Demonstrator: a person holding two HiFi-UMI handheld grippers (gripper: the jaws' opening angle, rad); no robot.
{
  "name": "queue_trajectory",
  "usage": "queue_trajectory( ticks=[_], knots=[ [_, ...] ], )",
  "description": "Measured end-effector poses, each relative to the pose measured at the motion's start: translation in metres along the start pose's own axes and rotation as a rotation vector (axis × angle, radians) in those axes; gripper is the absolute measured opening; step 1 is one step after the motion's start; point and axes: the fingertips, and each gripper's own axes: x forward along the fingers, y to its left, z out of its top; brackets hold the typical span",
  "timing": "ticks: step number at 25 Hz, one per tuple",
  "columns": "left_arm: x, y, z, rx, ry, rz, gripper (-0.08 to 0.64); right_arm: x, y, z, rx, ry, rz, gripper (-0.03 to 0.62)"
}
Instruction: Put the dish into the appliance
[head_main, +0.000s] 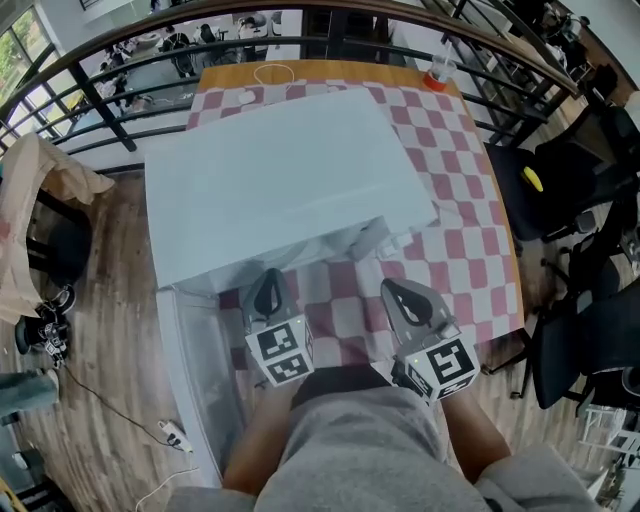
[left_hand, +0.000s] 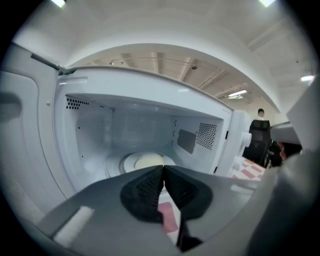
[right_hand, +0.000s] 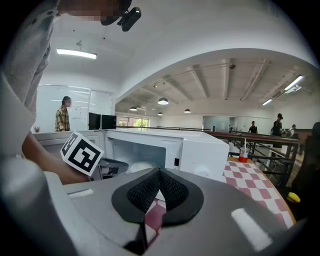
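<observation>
The white microwave (head_main: 280, 180) stands on the checked table (head_main: 470, 230) with its door (head_main: 190, 380) swung open to the left. Inside, a pale dish (left_hand: 145, 161) rests on the turntable; the right gripper view also shows the dish (right_hand: 142, 166) through the opening. My left gripper (head_main: 266, 292) sits just in front of the open cavity, and in the left gripper view this gripper (left_hand: 163, 172) has its jaws shut with nothing between them. My right gripper (head_main: 405, 300) is beside it to the right, over the table, also shut and empty (right_hand: 160, 175).
A clear cup with a red base (head_main: 438, 75) stands at the table's far right corner, and a white cable (head_main: 270, 72) lies at the far edge. Black chairs (head_main: 580, 170) crowd the right side. A railing runs behind the table. Bags (head_main: 40, 200) sit on the floor at left.
</observation>
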Motion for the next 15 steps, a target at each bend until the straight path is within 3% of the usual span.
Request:
queue_trajectory(
  ticks=[15],
  knots=[
    [-0.084, -0.02, 0.016, -0.011, -0.076, -0.034, 0.011, -0.042, 0.007, -0.011, -0.021, 0.001, 0.043, -0.002]
  ],
)
